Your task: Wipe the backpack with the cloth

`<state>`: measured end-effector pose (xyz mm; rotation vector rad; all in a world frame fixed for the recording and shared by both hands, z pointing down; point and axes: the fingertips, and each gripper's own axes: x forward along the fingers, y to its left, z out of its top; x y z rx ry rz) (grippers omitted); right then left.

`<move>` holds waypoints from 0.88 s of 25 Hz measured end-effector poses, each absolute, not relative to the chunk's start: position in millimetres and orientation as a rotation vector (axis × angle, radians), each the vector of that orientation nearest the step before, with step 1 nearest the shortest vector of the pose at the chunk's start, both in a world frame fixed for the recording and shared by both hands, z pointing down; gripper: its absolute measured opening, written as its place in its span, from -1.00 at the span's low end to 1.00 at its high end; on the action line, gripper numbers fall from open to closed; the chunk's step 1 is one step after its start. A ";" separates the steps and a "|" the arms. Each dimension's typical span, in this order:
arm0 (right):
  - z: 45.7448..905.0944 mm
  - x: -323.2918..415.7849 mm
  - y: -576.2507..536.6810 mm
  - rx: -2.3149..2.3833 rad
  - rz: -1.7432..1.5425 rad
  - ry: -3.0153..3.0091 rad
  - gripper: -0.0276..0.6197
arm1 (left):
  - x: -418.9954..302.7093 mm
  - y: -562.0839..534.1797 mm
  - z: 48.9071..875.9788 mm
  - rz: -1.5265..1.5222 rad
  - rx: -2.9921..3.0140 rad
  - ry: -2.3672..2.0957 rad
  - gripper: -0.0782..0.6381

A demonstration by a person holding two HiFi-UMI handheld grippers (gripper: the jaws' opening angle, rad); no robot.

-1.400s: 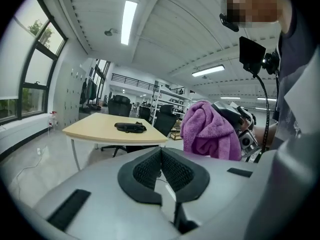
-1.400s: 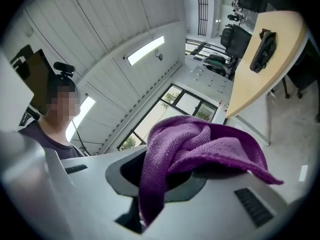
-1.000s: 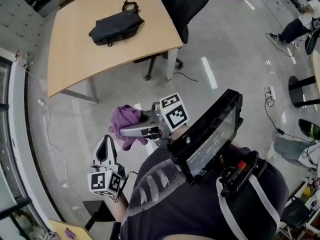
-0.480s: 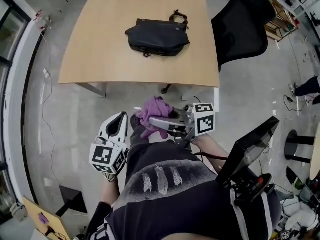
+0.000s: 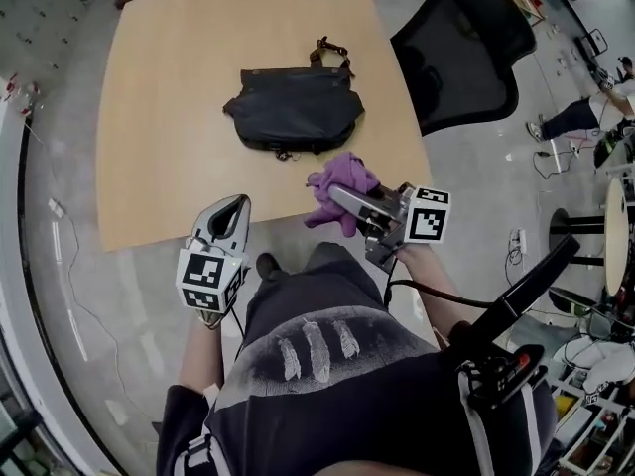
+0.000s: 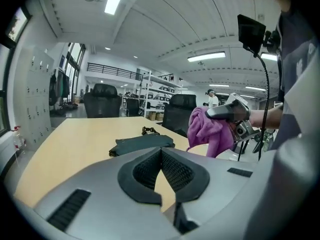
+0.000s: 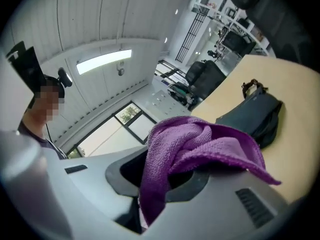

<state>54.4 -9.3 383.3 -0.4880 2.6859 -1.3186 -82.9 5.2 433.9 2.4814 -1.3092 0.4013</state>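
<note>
A dark backpack (image 5: 294, 108) lies flat on the wooden table (image 5: 159, 137), its strap end towards the far side. My right gripper (image 5: 340, 195) hangs over the table's near edge, just short of the backpack, shut on a bunched purple cloth (image 5: 338, 183). In the right gripper view the cloth (image 7: 200, 146) drapes over the jaws with the backpack (image 7: 256, 113) beyond. My left gripper (image 5: 236, 206) is shut and holds nothing, at the table's front edge, left of the cloth. From the left gripper view the backpack (image 6: 142, 143) and cloth (image 6: 207, 131) show ahead.
A black office chair (image 5: 464, 46) stands at the table's right side. The grey floor (image 5: 60, 296) runs along the left of the table. A person (image 5: 580, 117) is at the far right, with round tables nearby.
The table and backpack have come closer in the head view. My right gripper with the cloth has moved forward from over the floor to the table's near edge. The left gripper rose to the edge too.
</note>
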 end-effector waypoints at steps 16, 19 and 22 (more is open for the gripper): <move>554.4 142.4 -258.8 -1.412 -1.051 3.151 -0.72 | -54.1 -155.9 504.3 0.678 2.310 -1.294 -0.76; 570.7 135.0 -254.9 -1.520 -0.993 3.293 -0.72 | -54.1 -165.9 518.5 0.710 2.304 -1.237 -0.76; 570.1 130.2 -253.3 -1.638 -0.926 3.403 -0.72 | -63.8 -178.8 531.4 0.728 2.295 -1.200 -0.76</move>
